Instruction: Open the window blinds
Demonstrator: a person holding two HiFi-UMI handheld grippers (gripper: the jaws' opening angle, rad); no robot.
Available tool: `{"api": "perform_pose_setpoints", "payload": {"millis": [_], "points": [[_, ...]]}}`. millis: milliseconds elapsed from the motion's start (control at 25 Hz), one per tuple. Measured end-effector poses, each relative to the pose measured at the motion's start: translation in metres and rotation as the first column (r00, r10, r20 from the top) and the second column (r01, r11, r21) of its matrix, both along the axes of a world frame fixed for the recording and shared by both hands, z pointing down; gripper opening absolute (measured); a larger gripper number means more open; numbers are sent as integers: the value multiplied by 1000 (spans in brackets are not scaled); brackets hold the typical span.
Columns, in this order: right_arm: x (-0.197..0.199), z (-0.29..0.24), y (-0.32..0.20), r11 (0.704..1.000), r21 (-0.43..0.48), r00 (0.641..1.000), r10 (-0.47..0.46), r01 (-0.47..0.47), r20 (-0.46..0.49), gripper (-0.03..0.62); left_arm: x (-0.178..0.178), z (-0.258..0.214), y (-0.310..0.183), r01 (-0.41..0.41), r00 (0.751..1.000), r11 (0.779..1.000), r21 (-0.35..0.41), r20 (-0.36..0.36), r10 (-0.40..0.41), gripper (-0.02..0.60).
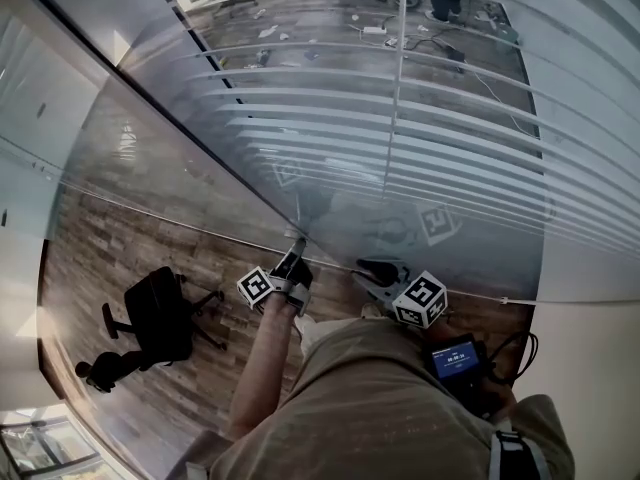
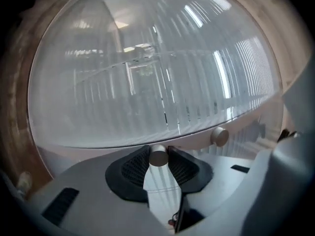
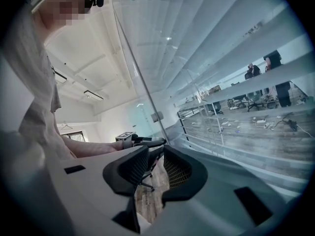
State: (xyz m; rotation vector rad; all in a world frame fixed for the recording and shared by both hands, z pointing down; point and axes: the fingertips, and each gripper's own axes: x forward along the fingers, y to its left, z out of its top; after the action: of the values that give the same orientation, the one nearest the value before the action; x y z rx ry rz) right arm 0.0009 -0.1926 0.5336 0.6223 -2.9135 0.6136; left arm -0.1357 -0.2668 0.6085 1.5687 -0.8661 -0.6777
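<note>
Black-padded jaws of the left gripper (image 2: 158, 162) pinch a small round silver knob (image 2: 158, 156) below the white slatted blinds (image 1: 450, 138), while the right gripper (image 3: 156, 165) gapes, holding nothing.

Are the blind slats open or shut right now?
Partly open: the slats show gaps, with the office floor beyond visible between them.

Head view: from the person's head, steeply down onto the glass pane with white horizontal slat blinds (image 1: 430, 138), with the left gripper (image 1: 297, 248) and right gripper (image 1: 370, 266) close against it. Left gripper view: almost touching that pane, facing level into it over a round grey knob (image 2: 158, 157) between its jaws. Right gripper view: just beside the pane, looking along it; it shares the blinds, the left gripper and the black swivel office chair (image 1: 160, 313) with the head view.
</note>
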Motion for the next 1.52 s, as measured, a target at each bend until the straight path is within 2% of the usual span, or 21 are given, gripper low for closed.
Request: {"api": "perform_pose_setpoints", "payload": {"millis": [160,320,560,680,800,880,1000,1040,1080,1120,1160,1240,1280,1360,1400,1440,1480,1520], "points": [[0,0,2,1000,0,1000,0,0,-3,103,-4,7,0,60,982,997,-56,-176,-69,133],[2,2,4,1000,-2,1000,-1,1,-5,103,-3,12,-1,88,935,990,-114,-334,-122,133],[2,5,5,1000,-3,1000,-6,6,-6,103,-1,18,-5,107,873,980,-166,-456,-172,133],[1,4,6,1000,-4,1000,-8,8,-7,103,-1,17,-6,112,860,978,-175,-477,-184,133],[1,6,7,1000,-8,1000,-7,7,-8,103,-4,17,-7,129,879,977,-172,-436,-193,133],[2,6,7,1000,-10,1000,-5,5,-8,103,-8,17,-5,139,917,979,-150,-353,-185,135],[4,7,6,1000,-10,1000,0,0,-10,103,-10,13,0,117,983,990,-73,-136,-126,159],[5,9,6,1000,-11,1000,1,-2,-10,103,-8,12,1,98,994,994,-39,-43,-100,163],[6,10,6,1000,-12,1000,3,-3,-9,103,-7,11,3,72,995,997,-6,69,-72,166],[6,10,6,1000,-13,1000,3,-3,-9,103,-6,12,4,41,978,999,21,202,-44,166],[6,11,6,1000,-14,1000,3,-3,-8,103,-6,14,4,8,940,999,40,341,-21,166],[5,10,7,1000,-14,1000,-1,0,-9,103,-6,16,2,-59,815,996,71,579,7,166],[5,10,7,1000,-14,1000,-2,2,-9,103,-5,15,0,-90,748,992,83,664,12,166],[4,10,7,1000,-15,1000,-4,4,-9,103,-4,11,-3,-142,631,985,99,775,13,164],[4,10,7,1000,-15,1000,-4,4,-9,103,-4,10,-3,-160,586,982,104,810,10,164],[4,10,7,1000,-16,1000,-3,3,-8,103,-4,9,-2,-175,551,979,108,834,7,164],[4,10,8,1000,-17,1000,-4,4,-8,103,-2,8,-1,-190,530,975,113,848,5,164],[4,10,8,1000,-16,1000,-5,5,-8,103,1,6,0,-204,521,972,119,853,5,164]]}}
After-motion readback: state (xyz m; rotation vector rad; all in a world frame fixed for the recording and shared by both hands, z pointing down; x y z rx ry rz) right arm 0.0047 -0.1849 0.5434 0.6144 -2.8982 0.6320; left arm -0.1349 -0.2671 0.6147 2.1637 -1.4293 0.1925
